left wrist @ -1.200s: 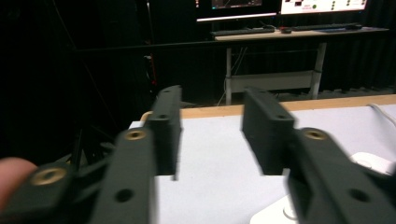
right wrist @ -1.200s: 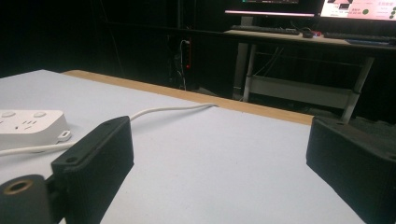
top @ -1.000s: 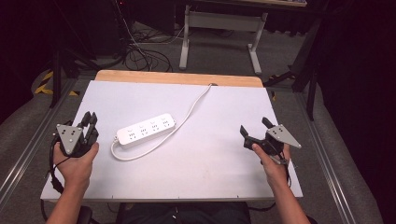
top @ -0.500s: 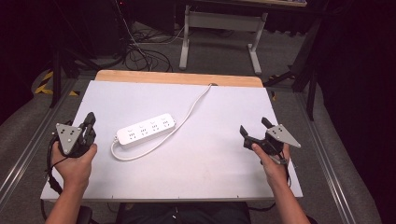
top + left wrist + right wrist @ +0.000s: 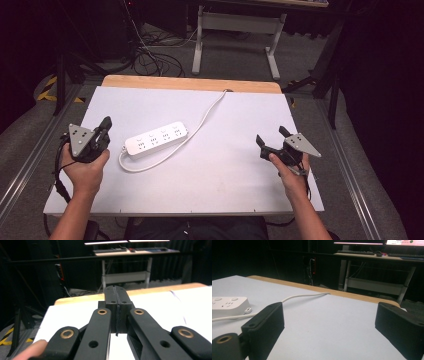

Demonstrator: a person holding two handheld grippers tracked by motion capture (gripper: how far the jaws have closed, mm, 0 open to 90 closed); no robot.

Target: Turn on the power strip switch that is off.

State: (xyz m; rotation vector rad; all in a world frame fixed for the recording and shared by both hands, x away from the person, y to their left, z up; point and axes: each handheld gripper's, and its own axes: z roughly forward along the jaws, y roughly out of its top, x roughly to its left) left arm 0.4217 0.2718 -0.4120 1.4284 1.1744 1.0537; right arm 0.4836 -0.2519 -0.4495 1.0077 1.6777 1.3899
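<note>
Left gripper point(image 5: 116, 293) fingers pressed together over white table point(image 5: 75, 312).

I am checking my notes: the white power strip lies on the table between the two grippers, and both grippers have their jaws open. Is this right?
Not quite. The power strip does lie between them, and the right gripper is open, but the left gripper is shut, with nothing between its jaws. The left gripper view shows them pressed together.
</note>
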